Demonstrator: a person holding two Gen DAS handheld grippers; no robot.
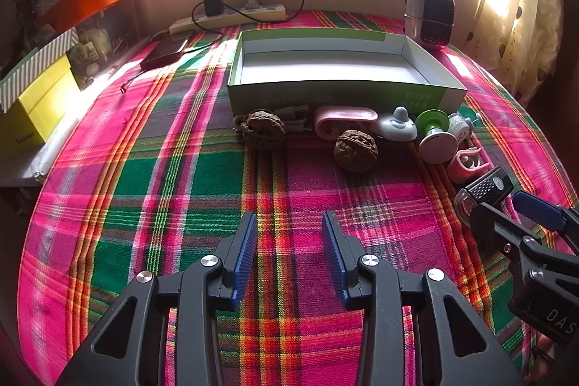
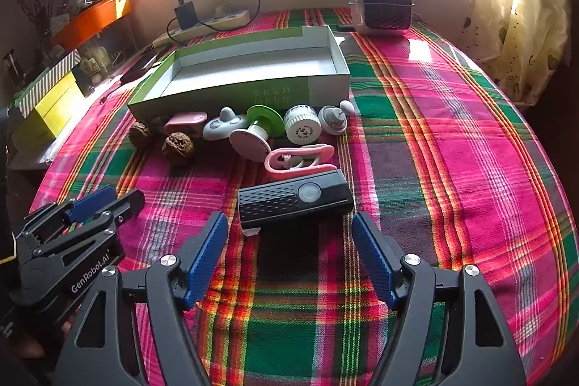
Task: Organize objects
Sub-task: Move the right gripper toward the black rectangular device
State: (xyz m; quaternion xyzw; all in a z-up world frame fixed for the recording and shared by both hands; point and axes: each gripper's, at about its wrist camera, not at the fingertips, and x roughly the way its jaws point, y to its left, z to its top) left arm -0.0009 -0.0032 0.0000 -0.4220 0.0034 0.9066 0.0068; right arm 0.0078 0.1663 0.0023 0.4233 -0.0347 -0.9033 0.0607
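Evidently nothing is packed yet: the box is bare inside and every small thing lies on the cloth.

From the left wrist, the left gripper (image 1: 289, 234) hangs over bare plaid cloth (image 1: 144, 190), jaws fairly wide and holding nothing; the box (image 1: 340, 60) sits far, two walnuts (image 1: 355, 151) near its front wall. From the right wrist, the right gripper (image 2: 289, 241) stands wide, empty, just short of the black lamp (image 2: 295, 201), with the pink clip (image 2: 298, 161) beyond it.
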